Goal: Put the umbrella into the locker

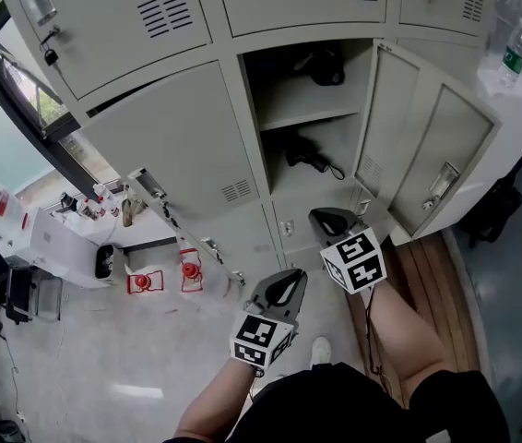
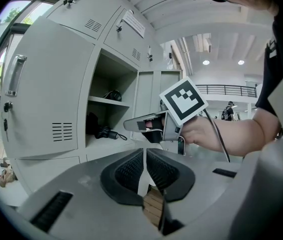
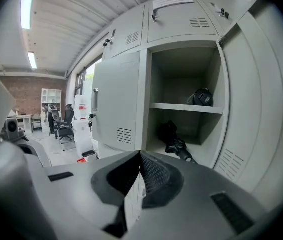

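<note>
Holds left tongs (image 1: 284,289) and right tongs (image 1: 335,220) pinched shut, empty, near the open locker (image 1: 247,127). Umbrella (image 1: 309,158) lying on its lower shelf (image 1: 289,181). Far-left chairs (image 3: 64,124) and brick wall (image 3: 16,94) seen only in right gripper view; grey floor (image 1: 104,358) only overhead.

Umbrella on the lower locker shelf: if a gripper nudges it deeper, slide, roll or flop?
Probably soft: the umbrella lies folded, bunched and loose, so it may deform rather than slide cleanly. Its lumpy, uneven shape makes rolling unlikely. The thin cord trailing off its end could snag.
</note>
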Tool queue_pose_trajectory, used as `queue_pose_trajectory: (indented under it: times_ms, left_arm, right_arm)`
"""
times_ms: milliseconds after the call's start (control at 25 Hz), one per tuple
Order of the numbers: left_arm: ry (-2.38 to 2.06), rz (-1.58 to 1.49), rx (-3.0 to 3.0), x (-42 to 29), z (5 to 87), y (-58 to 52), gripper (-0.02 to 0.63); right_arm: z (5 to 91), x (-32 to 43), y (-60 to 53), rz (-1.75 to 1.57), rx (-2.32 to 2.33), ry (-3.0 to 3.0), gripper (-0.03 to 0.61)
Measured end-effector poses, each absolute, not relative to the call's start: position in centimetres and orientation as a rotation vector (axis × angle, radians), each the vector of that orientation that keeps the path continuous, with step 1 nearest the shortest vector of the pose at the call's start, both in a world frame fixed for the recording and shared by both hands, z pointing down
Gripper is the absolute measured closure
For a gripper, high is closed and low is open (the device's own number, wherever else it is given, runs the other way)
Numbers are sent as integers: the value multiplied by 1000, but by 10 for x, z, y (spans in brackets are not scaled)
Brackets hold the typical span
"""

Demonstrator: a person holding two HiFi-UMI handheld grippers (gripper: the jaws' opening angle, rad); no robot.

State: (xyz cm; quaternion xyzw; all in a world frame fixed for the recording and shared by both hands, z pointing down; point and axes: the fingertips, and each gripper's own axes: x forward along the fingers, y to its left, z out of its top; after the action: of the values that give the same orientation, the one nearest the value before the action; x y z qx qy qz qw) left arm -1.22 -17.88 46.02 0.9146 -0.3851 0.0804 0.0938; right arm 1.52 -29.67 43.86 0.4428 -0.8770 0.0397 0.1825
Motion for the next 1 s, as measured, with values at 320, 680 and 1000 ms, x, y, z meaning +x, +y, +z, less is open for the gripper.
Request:
queue_pose_trajectory:
  times_ms: [320, 680, 1000]
  left_arm:
    - [-1099, 213, 2722, -46, 466, -129, 583]
    - [-1046, 174, 2723, -64, 475, -72, 584]
    - [-1004, 164, 2709, -71, 487, -41, 584]
  right_arm:
    - [454, -8, -229, 173, 1295, -2445, 525]
    - [466, -17, -155, 209, 1338, -2414, 525]
    - [482, -23, -112, 258, 1374, -2397, 525]
